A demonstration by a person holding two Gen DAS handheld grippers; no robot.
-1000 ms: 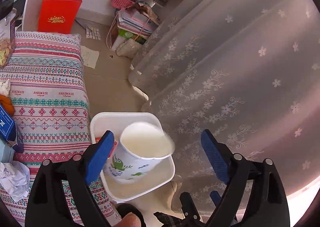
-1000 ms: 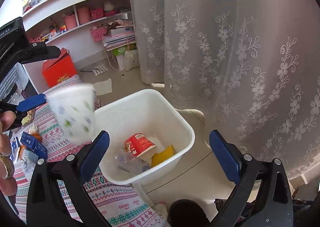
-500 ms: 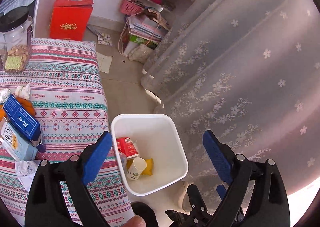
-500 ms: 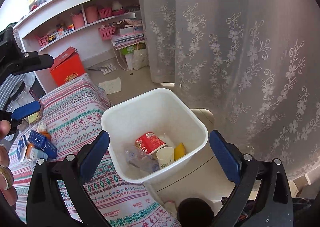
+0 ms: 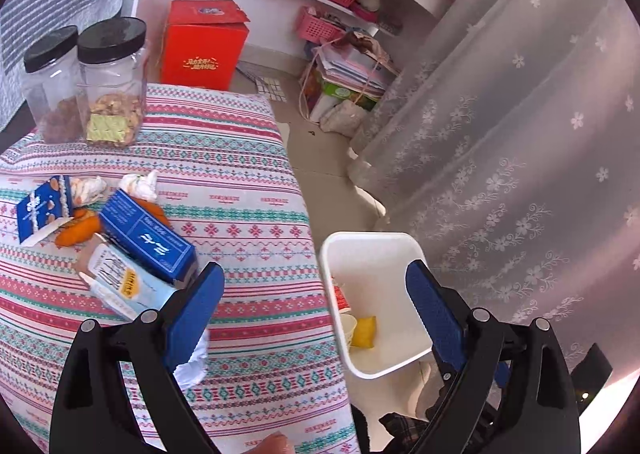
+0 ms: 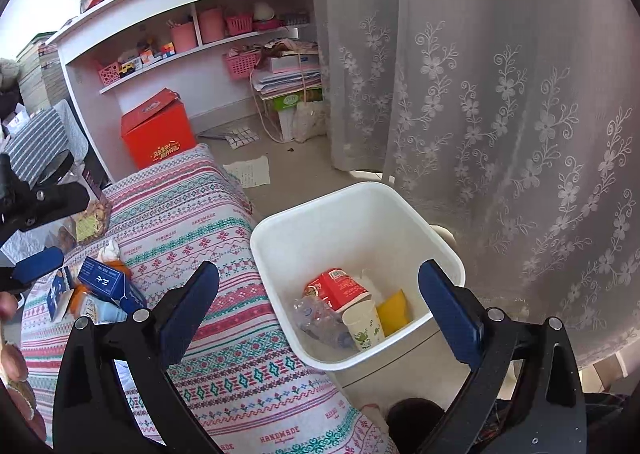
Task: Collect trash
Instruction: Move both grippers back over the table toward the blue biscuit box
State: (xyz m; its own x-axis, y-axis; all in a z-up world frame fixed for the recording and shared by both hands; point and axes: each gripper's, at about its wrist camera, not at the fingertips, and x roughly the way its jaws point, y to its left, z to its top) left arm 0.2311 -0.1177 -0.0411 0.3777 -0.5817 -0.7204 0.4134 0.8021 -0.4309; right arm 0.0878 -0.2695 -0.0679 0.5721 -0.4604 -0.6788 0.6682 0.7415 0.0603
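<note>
Both tongs are spread wide with nothing between their blue pads: our left gripper [image 5: 314,296] hangs over the edge of the patterned cloth, our right gripper [image 6: 320,300] over the white bin [image 6: 356,198].

Starting at the left, a heap of trash lies on the striped tablecloth [image 5: 240,158]: a dark blue carton [image 5: 146,236] resting on a pale blue carton [image 5: 120,286], a smaller torn blue packet [image 5: 42,210], orange peel [image 5: 78,230] and crumpled tissue [image 5: 138,182]. Another scrap of white tissue [image 5: 192,370] is half hidden behind the left pad, so we cannot make out its full shape. Behind the heap stand two clear jars with black lids [image 5: 110,82]; their contents are hard to name.

To the right, the bin stands on the floor just beside the table. Inside we see a red carton [image 6: 338,288], a crushed clear bottle [image 6: 320,320], a paper cup with green print [image 6: 364,324] and a yellow packet [image 6: 394,312]; from the left wrist view most of these are cut off by the bin wall.

Farther back are a red box [image 6: 156,130] on the tiled floor, white shelves with pink baskets [image 6: 240,62], and a lace curtain [image 6: 500,94] filling the right side
</note>
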